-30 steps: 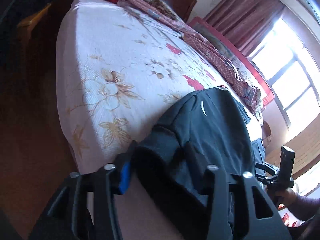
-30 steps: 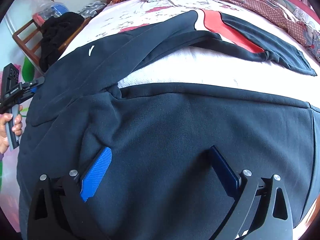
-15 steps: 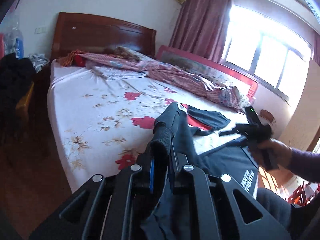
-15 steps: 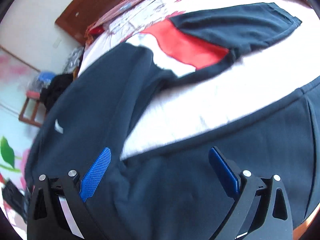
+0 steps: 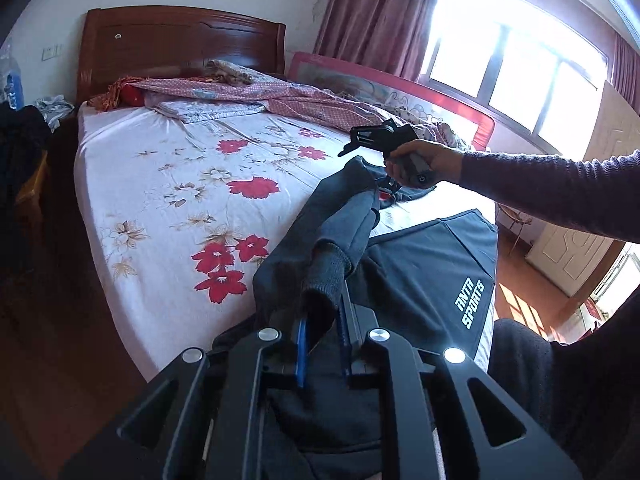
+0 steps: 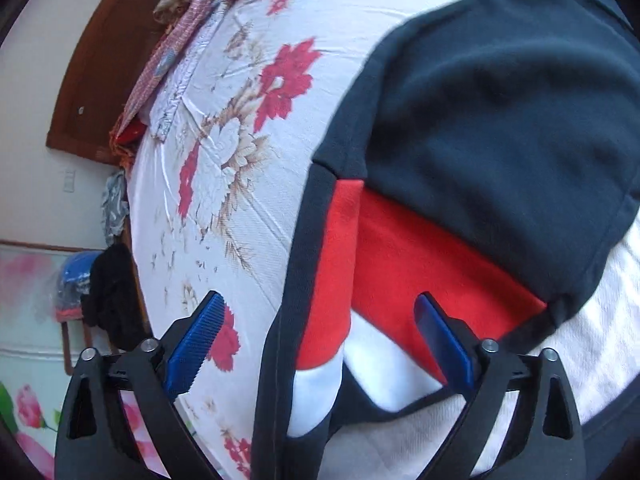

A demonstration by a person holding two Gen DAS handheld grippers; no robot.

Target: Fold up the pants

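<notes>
Your left gripper [image 5: 322,340] is pinched tight on the ribbed edge of the dark pants [image 5: 420,280], lifting that fabric off the flowered bed [image 5: 168,184] while the rest lies spread there. Your right gripper [image 6: 320,344] has just been narrowing, yet its blue pads [image 6: 196,336] stand apart over the red-panelled leg, pressing nothing

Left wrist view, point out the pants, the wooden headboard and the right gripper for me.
pants [image 5: 416,280], left wrist view, flat dark leg panel beside the white lettering.
wooden headboard [image 5: 180,46], left wrist view, middle of its red-brown panel.
right gripper [image 5: 348,146], left wrist view, its fingertips above the bedsheet.
</notes>
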